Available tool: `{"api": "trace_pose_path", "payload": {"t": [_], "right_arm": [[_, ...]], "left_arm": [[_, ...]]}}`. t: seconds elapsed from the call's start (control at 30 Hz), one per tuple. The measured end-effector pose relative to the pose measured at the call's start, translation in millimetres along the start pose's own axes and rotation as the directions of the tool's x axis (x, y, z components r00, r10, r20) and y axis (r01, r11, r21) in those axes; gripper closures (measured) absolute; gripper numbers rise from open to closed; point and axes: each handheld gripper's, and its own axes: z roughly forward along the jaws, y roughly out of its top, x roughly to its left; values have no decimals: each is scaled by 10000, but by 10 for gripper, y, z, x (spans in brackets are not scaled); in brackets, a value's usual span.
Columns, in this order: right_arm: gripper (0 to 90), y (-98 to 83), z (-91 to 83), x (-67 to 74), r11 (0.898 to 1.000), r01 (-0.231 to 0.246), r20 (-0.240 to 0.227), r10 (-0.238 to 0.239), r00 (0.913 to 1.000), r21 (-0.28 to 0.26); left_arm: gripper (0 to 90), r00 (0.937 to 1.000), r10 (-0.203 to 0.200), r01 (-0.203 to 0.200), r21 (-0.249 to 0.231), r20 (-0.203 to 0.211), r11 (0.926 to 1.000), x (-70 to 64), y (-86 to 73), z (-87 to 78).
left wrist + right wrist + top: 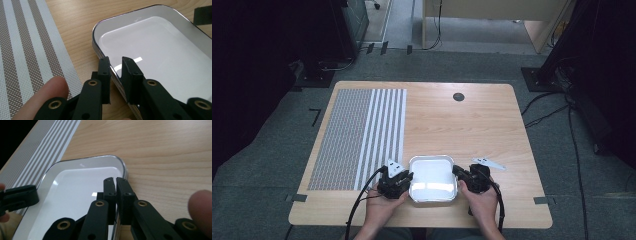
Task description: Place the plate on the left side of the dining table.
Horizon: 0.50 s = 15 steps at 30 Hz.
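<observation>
No readable brand, label or writing on anything. Shiny metal tray (432, 178) sits at the near edge of the wooden table (472, 125), just right of the striped placemat (357, 137). Left gripper (115, 65) straddles the tray's left rim, jaws clamped on it. Right gripper (115, 185) is pinched nearly together on the right rim. Tray lies between both grippers.
</observation>
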Motion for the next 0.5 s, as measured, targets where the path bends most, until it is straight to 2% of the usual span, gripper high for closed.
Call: {"api": "trace_pose_path", "payload": {"t": [0.07,0.13,0.2,0.5], "right_arm": [[868,-1,1,-18,9998,-59,231,63,9997,-206],[867,0,6,-30,9999,-95,277,98,9996,-141],[875,-13,21,-56,9998,-152,75,151,9999,86],[882,-13,-24,-11,10000,-6,206,7,9998,-29]], "left_arm": [[776,10000,3,-3,19,9,10000,1,0,1],[776,10000,11,-11,12,-2,10000,-1,-1,2],[774,10000,9,-8,18,-17,10000,-1,0,4],[767,10000,67,-67,31,-45,10000,-4,-5,8]]}}
